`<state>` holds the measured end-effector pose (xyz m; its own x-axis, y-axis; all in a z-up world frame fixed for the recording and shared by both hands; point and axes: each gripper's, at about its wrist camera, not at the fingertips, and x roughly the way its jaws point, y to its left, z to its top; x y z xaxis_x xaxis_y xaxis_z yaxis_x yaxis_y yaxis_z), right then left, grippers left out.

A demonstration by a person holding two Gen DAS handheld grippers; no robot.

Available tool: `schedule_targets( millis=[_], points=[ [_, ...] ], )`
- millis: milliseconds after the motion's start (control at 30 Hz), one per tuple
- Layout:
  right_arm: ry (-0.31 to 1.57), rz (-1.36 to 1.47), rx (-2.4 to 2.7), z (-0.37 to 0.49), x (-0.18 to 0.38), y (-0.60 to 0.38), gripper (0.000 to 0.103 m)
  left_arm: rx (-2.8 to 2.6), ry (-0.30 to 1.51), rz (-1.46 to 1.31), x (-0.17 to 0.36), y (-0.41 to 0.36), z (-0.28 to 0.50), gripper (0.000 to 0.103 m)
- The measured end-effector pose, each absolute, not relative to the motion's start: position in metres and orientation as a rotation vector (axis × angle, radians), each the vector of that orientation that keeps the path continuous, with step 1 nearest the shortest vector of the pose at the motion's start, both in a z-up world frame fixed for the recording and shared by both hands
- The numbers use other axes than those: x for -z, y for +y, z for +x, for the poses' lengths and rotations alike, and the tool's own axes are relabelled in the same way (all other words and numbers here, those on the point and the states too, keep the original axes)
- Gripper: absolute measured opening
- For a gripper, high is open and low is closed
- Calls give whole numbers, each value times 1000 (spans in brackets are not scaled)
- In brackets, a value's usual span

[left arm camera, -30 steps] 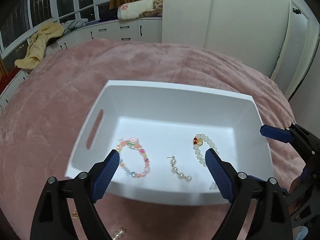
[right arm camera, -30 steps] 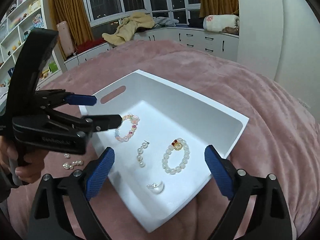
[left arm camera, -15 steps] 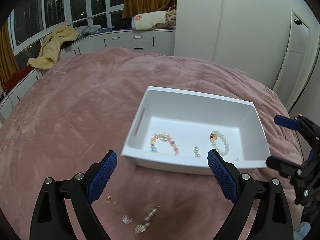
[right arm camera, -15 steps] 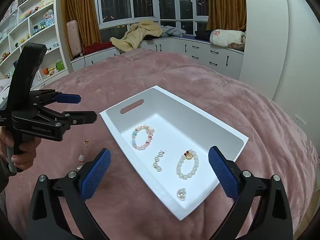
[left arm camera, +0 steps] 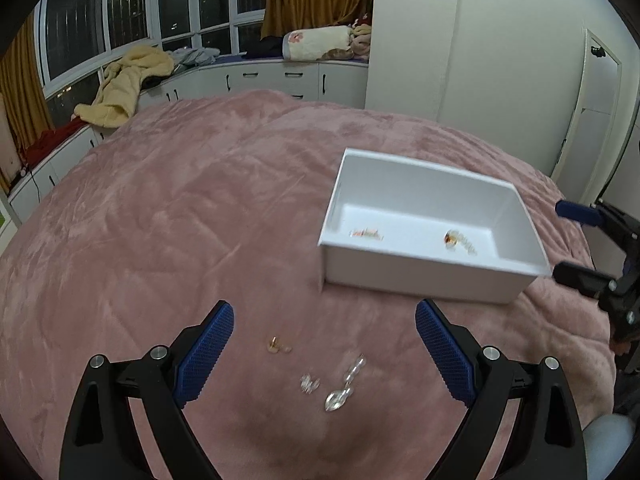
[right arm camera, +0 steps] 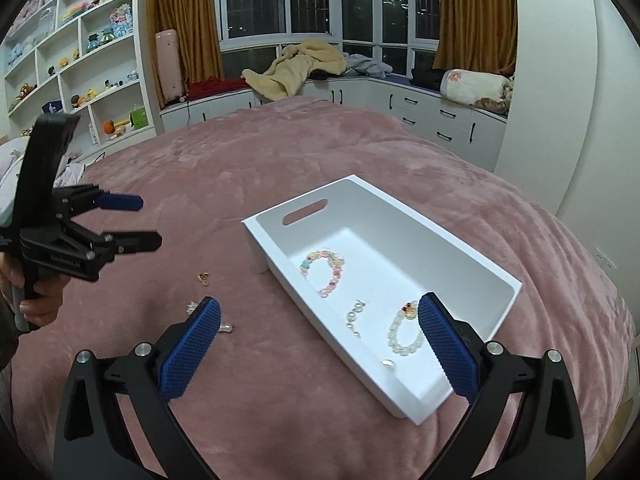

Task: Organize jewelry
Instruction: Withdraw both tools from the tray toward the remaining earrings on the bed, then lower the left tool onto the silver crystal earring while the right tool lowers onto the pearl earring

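Note:
A white tray [right arm camera: 472, 256] on the pink bedspread holds a pastel bead bracelet [right arm camera: 325, 270], a pearl earring [right arm camera: 354, 317], a white bead bracelet [right arm camera: 403, 330] and a small clear piece [right arm camera: 388, 365]. The tray also shows in the left wrist view [left arm camera: 420, 276]. Loose on the bedspread lie a small gold earring [left arm camera: 276, 346], a small clear piece [left arm camera: 309, 382] and a pearl earring [left arm camera: 344, 388]. My left gripper [left arm camera: 324, 352] is open and empty, above these loose pieces. My right gripper [right arm camera: 318, 344] is open and empty, near the tray's front edge.
The pink bedspread [left arm camera: 160, 220] spreads wide to the left of the tray. White cabinets with clothes [right arm camera: 304, 66] run along the windows. Shelves of toys [right arm camera: 80, 60] stand at the far left. A white wall and door [left arm camera: 592, 112] are on the right.
Both grippers have drawn back from the tray. My left gripper has swung left, over the loose jewelry on the bedspread. The tray's contents have not moved.

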<state>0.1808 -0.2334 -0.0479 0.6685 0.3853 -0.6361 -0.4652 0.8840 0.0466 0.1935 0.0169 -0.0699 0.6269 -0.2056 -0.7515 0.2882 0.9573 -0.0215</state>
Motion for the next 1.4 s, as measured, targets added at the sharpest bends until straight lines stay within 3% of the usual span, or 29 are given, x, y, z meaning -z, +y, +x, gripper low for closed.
schedule_targets(
  millis=[433, 633, 733, 833, 900, 1100, 1200, 1400],
  points=[
    [717, -122, -655, 177, 83, -185, 98, 329, 954, 83, 135, 44, 174, 93],
    [786, -244, -754, 174, 130, -152, 96, 368, 1009, 109, 174, 40, 170, 93],
    [842, -125, -757, 181, 153, -149, 96, 348, 1019, 102, 190, 42, 173, 93],
    [909, 0, -770, 195, 168, -148, 94, 348, 1030, 67, 201, 43, 179, 82],
    [889, -18, -760, 201, 170, -145, 93, 360, 1029, 46, 207, 42, 182, 79],
    [951, 44, -797, 214, 191, -146, 67, 360, 1021, 6, 219, 38, 194, 68],
    [975, -6, -836, 213, 202, -137, 64, 360, 1020, -22, 223, 37, 202, 60],
    [988, 34, -839, 217, 210, -129, 64, 326, 1038, -25, 231, 44, 213, 26]
  ],
)
